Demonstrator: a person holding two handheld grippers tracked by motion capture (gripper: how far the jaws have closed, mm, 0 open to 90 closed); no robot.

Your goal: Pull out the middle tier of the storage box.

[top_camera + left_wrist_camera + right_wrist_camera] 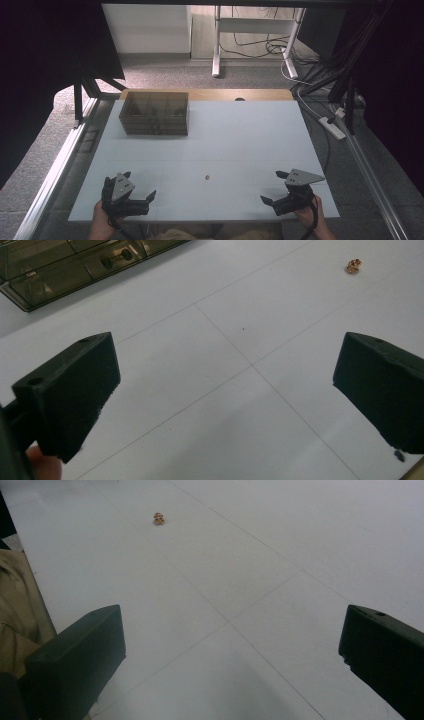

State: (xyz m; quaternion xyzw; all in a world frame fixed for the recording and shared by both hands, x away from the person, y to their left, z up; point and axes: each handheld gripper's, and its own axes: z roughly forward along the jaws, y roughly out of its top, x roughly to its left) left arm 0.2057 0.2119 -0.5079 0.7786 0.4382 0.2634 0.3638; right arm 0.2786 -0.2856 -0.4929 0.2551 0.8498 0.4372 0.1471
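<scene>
While both hands rested low at the white table's [250, 130] near edge | left gripper [131, 192] angled inward, jaws wide, nothing between | right gripper [280, 189] likewise, jaws wide apart | small coppery metal piece [207, 177], perhaps a nut, lay between them, well apart | smoky transparent plastic compartment box [154, 113] far-left | no legible writing

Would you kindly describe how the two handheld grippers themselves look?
Both the left gripper and the right gripper are black, each with two blocky jaws and a grey three-cornered plate on top. A black cable trails from each towards the person.
</scene>
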